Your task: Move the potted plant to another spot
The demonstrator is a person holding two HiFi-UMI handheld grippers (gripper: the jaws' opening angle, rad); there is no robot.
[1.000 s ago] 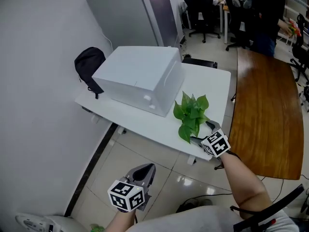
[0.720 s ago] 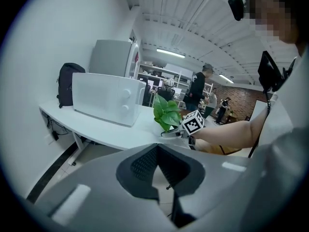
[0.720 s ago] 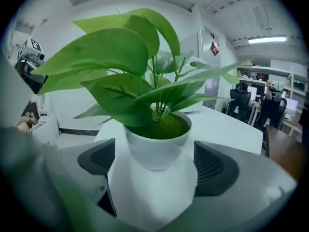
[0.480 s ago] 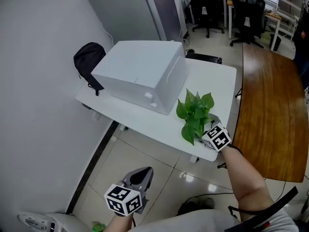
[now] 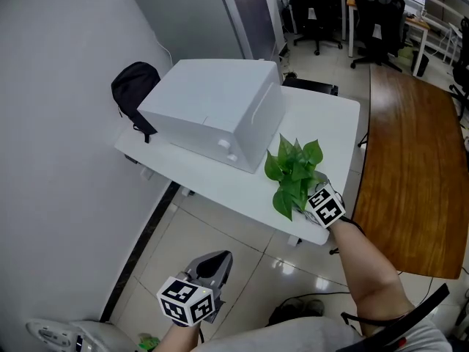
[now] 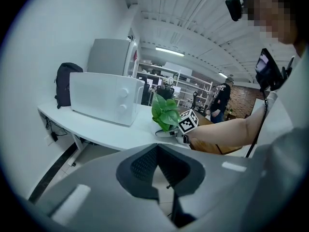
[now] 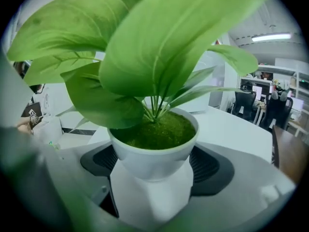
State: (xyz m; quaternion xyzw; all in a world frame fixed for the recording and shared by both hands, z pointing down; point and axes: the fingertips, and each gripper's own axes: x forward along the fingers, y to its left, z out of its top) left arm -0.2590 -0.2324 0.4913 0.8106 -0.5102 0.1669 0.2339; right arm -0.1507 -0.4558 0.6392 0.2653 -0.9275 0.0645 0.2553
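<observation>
- At far left, against the grey wall: black backpack (image 5: 134, 94), sitting at the far left end of the white counter (image 5: 198, 176).
- Below the counter's near edge, over the tiled floor: left tongs (image 5: 220, 261), carried low and well apart from everything on the counter. Its jaws are closed together with nothing between them, and its marker cube faces up.
- Centre of the counter: large white box-shaped appliance (image 5: 212, 112) with two small knobs on its front, set at an angle. The backpack is beside its left end.
- Behind the appliance: tall grey cabinet (image 5: 205, 13), upright against the wall.
- Right of the appliance, at the counter's near right corner: potted plant (image 5: 293, 169). It has broad green leaves and a mossy green top in a white pot (image 7: 153, 153) with a faceted lower half, and it stands upright.
- At the plant, reaching in from the near side: right tongs (image 7: 154, 173). The jaws are spread wide, one dark pad on each side of the pot, and have just been closing. The pads seem to press on the pot's sides, though its rim hides the line of contact.
- Right of the counter: long brown wooden table (image 5: 410, 167), near the counter but separate from it.
- Top right, beyond both: black office chairs (image 5: 311, 9).
</observation>
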